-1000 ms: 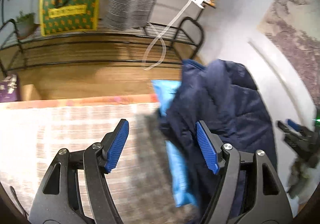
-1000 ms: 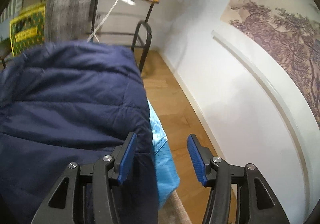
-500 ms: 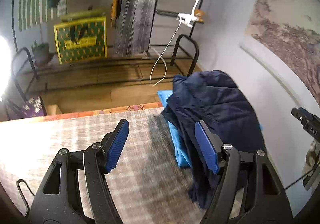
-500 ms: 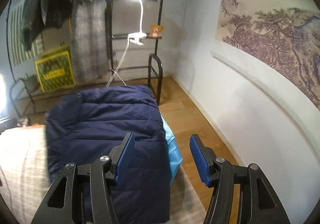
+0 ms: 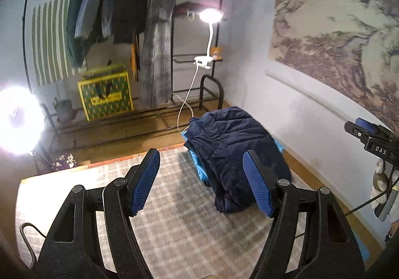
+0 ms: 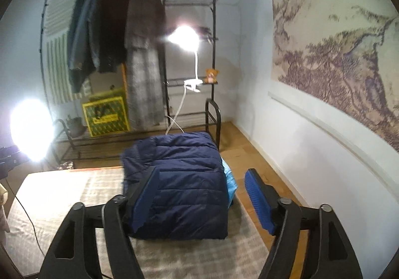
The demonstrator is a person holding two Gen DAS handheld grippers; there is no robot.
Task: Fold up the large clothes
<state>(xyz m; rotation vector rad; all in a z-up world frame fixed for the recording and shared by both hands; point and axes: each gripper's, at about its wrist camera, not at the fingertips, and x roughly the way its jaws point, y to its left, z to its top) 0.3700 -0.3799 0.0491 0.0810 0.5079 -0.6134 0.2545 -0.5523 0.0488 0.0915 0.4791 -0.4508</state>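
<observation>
A folded navy quilted jacket [image 5: 234,152] [image 6: 179,176] lies at the far right corner of the checked cloth surface [image 5: 174,224], on top of a light blue garment [image 5: 197,167] [image 6: 229,179]. My left gripper [image 5: 202,181] is open, raised above the cloth and well back from the jacket, with nothing between its fingers. My right gripper [image 6: 202,198] hangs above and short of the jacket; its jaws are opening and hold nothing. The right gripper also shows at the right edge of the left wrist view [image 5: 369,134].
A clothes rack [image 6: 124,37] with several hanging garments stands at the back, with a yellow and green bag [image 5: 106,94] under it. A clip lamp [image 5: 210,16] shines there. A bright light [image 5: 17,124] glares at left. The wall [image 6: 311,149] runs along the right.
Both grippers have pulled up and back from the jacket, so it now looks smaller and lies folded on its own. The right gripper's jaws have widened.
</observation>
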